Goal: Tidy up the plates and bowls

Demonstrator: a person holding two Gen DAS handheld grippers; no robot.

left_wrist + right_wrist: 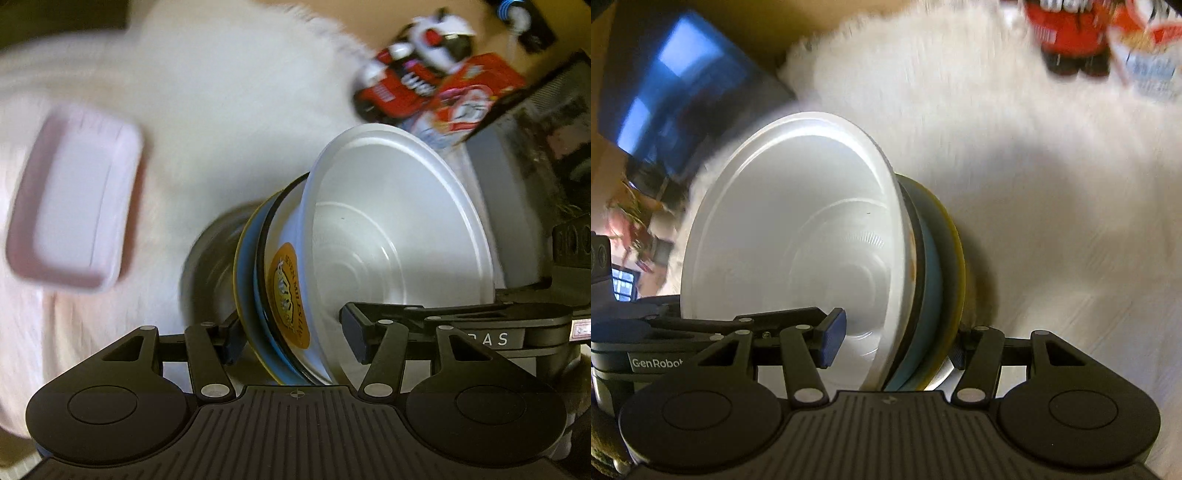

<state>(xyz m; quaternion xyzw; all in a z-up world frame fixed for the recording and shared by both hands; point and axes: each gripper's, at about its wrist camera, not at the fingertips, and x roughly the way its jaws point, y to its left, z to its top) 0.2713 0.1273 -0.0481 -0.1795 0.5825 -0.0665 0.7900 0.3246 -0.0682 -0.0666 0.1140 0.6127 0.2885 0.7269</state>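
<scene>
From the left wrist camera, the left gripper [291, 341] straddles the near rim of a nested stack of dishes: a white plastic bowl [399, 236] on the inside, then a white dish with an orange round label [288, 295], then a blue plate [247, 280] with a yellow edge and a dark dish [207, 266] at the back. One pad sits behind the stack and the other inside the white bowl, so the jaws look pinched on the stack's rim. The stack stands on edge to this camera, its flat faces running straight away from the gripper. The orange label reads something like "SEVEN MILES", though the rest is too skewed to read. The other gripper's body, entering from the right, shows the letters "PAS". A pale pink rectangular tray [74, 199] lies well apart to the left on the white fluffy rug [221, 110], and red printed packets [443, 92] sit beyond.

From the right wrist camera, the right gripper [894, 343] clamps the same stack from the opposite side, blue pad inside the white bowl [798, 229], other finger behind the yellow-edged blue plate [934, 280]. "GenRobot" is printed on the other gripper's body at the left. A blue box [676, 85] stands off the rug [1034, 184].

Both grippers are equally close, each holding a side of the rim, so I judge the stack is being carried as one; where it goes next depends on keeping the two grips level.
</scene>
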